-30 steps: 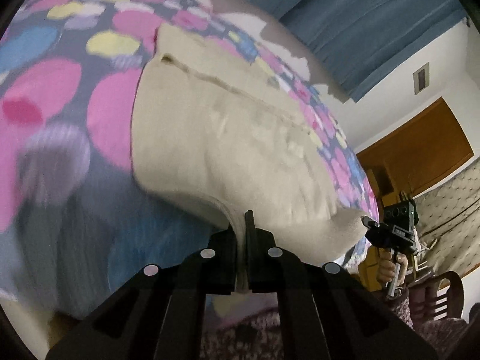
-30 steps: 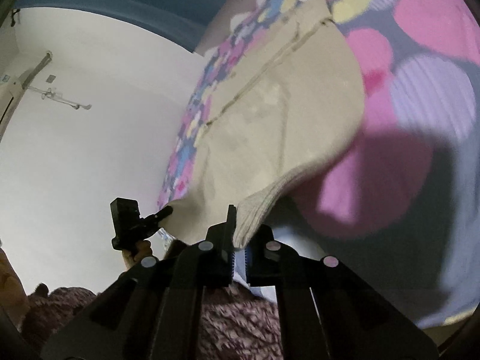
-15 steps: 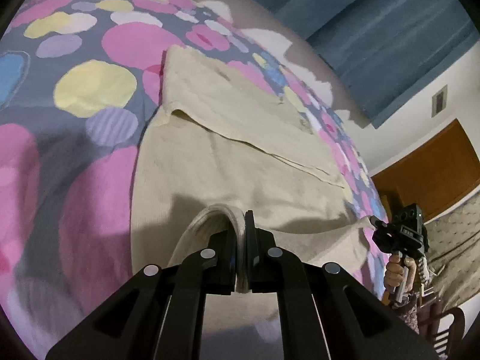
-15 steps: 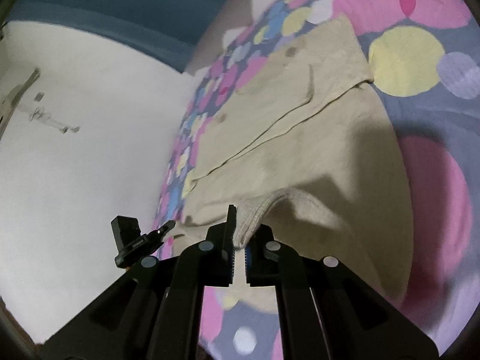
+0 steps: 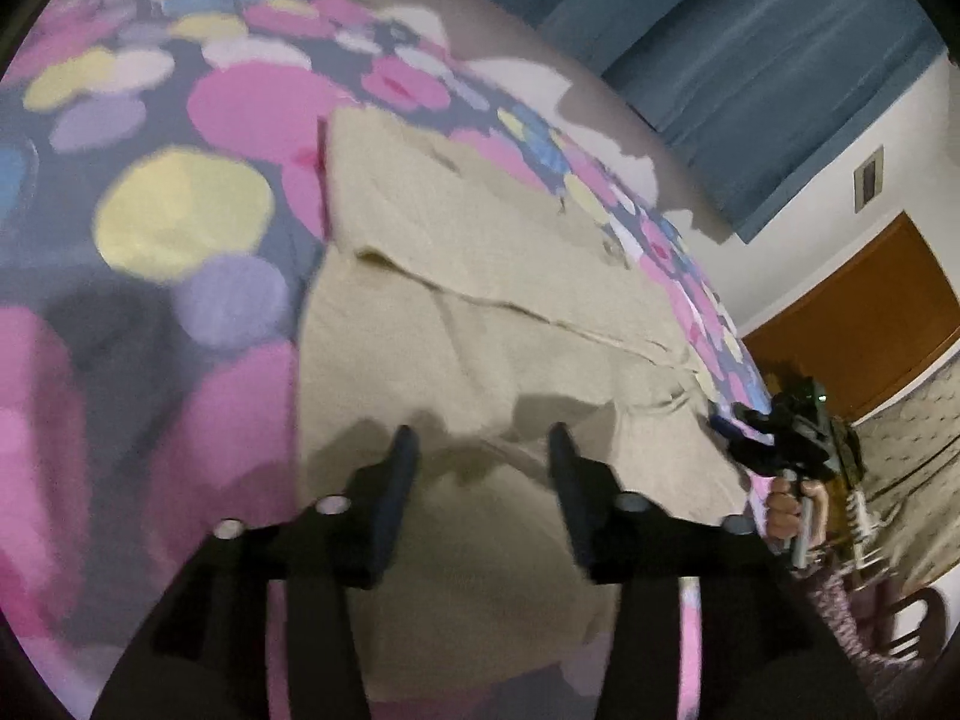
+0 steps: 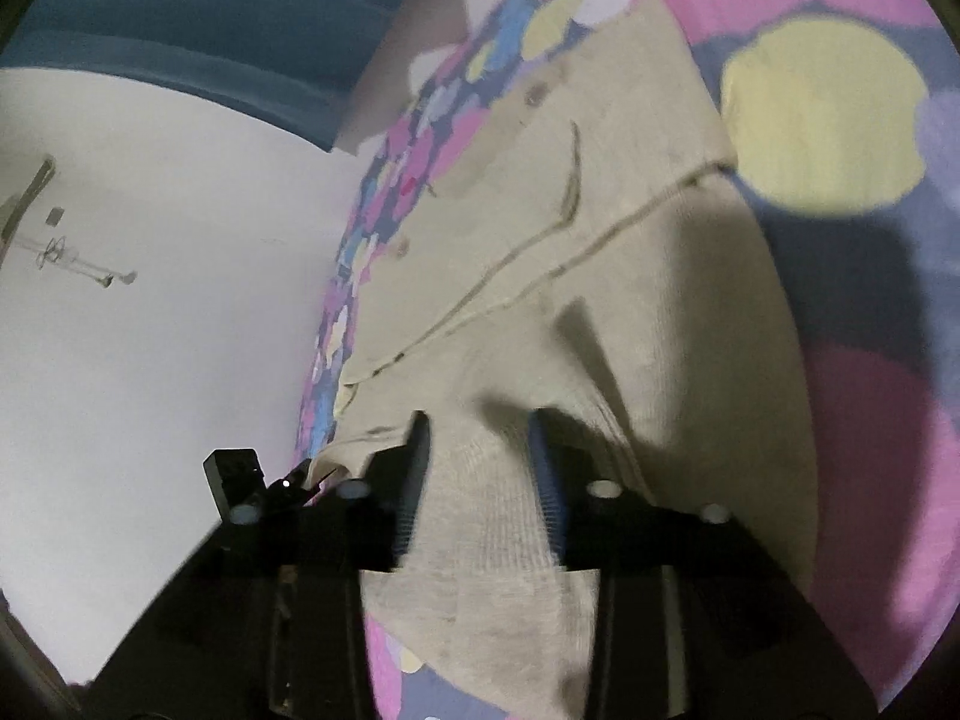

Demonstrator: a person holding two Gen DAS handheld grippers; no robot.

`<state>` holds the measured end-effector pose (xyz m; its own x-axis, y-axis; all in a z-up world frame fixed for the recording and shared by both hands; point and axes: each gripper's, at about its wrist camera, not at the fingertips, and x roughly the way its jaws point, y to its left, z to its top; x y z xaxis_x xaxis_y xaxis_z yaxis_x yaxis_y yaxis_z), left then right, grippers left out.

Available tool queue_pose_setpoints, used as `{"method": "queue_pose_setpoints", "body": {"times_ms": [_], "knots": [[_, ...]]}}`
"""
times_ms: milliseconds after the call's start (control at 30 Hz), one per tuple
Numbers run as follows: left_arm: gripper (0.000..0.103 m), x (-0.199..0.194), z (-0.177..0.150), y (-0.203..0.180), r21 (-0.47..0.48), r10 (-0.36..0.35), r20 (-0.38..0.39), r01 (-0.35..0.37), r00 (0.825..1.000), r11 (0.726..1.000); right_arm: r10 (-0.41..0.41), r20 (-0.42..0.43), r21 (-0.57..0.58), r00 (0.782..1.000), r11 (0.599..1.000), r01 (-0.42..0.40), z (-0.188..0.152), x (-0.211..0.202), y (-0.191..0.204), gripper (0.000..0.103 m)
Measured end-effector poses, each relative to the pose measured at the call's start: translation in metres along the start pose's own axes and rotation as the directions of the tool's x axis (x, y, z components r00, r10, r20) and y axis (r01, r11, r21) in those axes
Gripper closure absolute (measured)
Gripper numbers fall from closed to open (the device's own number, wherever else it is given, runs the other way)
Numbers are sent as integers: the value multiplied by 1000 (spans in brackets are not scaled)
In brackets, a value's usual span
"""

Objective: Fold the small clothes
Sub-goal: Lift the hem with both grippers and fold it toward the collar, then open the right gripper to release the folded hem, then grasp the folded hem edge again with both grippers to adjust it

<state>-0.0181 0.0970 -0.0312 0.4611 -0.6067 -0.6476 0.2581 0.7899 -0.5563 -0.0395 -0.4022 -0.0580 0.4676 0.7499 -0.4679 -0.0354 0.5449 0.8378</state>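
Many-coloured spotted bedspread [image 5: 180,210], blue curtain [image 5: 750,78], white wall [image 6: 168,300], wooden door [image 5: 852,330]

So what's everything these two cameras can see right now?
garment: one, beige knit, lying partly folded on the bedspread
bedspread: one, dark with pink, yellow, lilac and blue spots, under the garment
curtain: one, blue, behind the bed
wall: white, beside the bed
door: one, brown wood, far right in the left view
left gripper: black, jaws opening, above the garment's near edge
right gripper: black, jaws opening, knit hem between them
hand: one, holding the right gripper's handle
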Motion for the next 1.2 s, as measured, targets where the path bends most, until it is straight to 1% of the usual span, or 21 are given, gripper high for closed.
{"method": "queue_pose_setpoints", "body": {"times_ms": [67,133,233,333,433,500,567,633,833,900,967,1067,1133,1200], "knots": [[54,-3,5,1,32,5,5,-5,1000,999,-34,8,-27,999,999,34,3,-5,2,64],[54,2,10,2,50,8,-7,-7,1000,999,-48,11,-36,999,998,49,6,-7,1,64],[54,17,17,1,103,6,-55,-1,998,995,-48,24,-25,999,998,49,11,-10,-5,63],[54,26,20,1,133,13,-76,-3,997,991,-54,25,-16,998,998,55,14,-10,-9,63],[54,35,26,3,134,2,-102,11,995,991,-64,22,-17,998,998,65,15,-11,-12,62],[54,41,30,2,144,-21,-131,40,991,989,-67,23,-16,997,998,67,17,-13,-14,61],[54,47,31,1,174,-16,-151,42,988,984,-72,24,-18,997,997,73,18,-14,-15,57],[54,50,32,0,201,-11,-165,45,986,979,-71,19,-27,997,997,72,19,-14,-15,56],[54,55,34,-4,247,-30,-212,84,977,965,-98,1,-59,995,993,98,23,-9,-12,55],[56,55,32,-8,270,-41,-228,104,973,957,-103,4,-64,995,993,103,25,-9,-12,54],[63,56,30,-12,293,-44,-245,117,969,949,-105,4,-64,994,992,105,29,-8,-13,54],[66,57,27,-13,313,-33,-250,113,968,943,-116,-18,-60,993,992,115,34,-1,-18,54],[69,58,28,-12,314,-32,-251,113,968,943,-125,-43,-75,991,990,121,35,6,-19,54],[70,59,28,-12,315,-27,-250,107,968,943,-125,-59,-95,990,988,119,36,11,-16,54]]}}
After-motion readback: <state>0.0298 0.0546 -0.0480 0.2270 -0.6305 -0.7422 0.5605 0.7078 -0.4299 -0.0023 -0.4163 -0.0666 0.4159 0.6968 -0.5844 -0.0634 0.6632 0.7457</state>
